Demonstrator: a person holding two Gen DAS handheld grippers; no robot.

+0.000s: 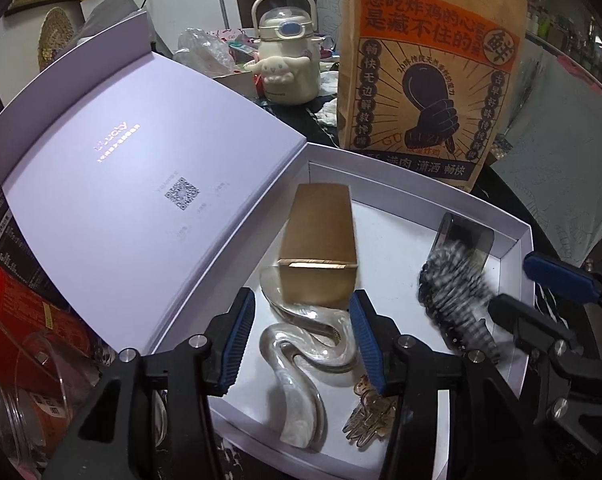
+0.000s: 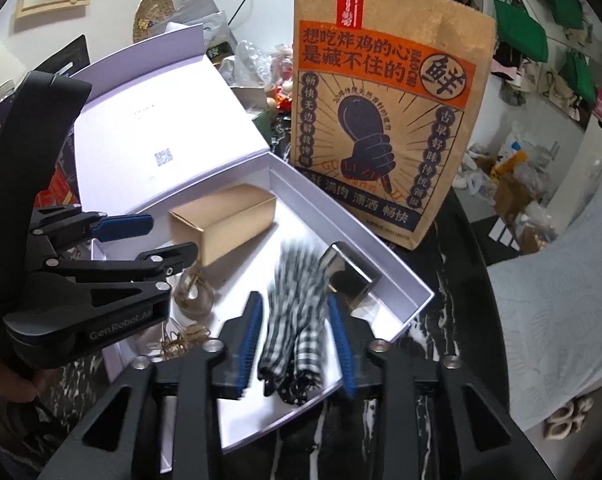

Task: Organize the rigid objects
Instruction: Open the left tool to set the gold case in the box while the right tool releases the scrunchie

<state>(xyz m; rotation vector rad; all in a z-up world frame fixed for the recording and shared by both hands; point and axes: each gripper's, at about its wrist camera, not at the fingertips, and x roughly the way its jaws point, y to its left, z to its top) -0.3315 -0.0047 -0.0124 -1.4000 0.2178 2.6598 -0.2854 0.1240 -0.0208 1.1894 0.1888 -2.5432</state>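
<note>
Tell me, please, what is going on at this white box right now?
A person with two handheld grippers is sorting items into the open white box. The right gripper is open around a blurred black-and-white checked hair clip. The left gripper hovers open over a clear wavy clip, near the brown carton.

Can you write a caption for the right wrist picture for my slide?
Open right gripper over a striped hair clip in a white box, left gripper alongside.

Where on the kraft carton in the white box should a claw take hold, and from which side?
Grip the kraft carton across its two long side walls, coming from above at its near end: it lies flat, and the left claw, open, hovers there already.
</note>
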